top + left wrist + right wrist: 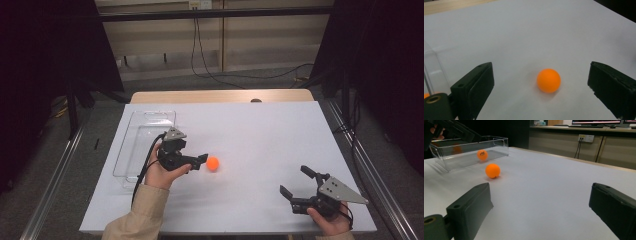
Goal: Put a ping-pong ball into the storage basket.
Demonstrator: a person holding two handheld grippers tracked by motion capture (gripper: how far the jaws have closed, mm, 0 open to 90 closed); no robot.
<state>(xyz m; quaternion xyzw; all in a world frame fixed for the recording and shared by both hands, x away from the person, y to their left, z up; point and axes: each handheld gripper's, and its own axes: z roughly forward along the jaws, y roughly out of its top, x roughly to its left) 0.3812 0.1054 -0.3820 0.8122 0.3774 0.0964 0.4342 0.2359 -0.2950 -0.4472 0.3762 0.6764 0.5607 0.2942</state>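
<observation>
High view, looking down on a white worktop (260, 135): a person's two forearms come in from the bottom edge, each hand holding a two-jaw gripper; the left gripper (204, 159) lies level, its tips pointing at an orange ball (213, 163) just beside them, not touching it; a clear plastic tray (131, 131) sits behind and to the left of that hand, near the worktop's left edge; the right gripper (297, 181) rests well apart near the front right corner, jaws spread wide and holding nothing.

Left gripper view: the orange ball (548, 80) sits on the worktop ahead of and between the two black jaws, which stand wide with clear space on both sides of it; a wall of the tray (432, 67) shows at the left edge.

Right gripper view: the ball (492, 170) lies in front of the tray (471, 152), which already holds another orange ball (482, 154).

Judging by this, the step in hand is the approach to pick up the loose ball, probably to put it in the tray; the grasp has not yet begun; the next move calls for easing the left gripper forward until the ball sits squarely between the pads, then closing gently, since a round, light ball may roll away if nudged off centre.
</observation>
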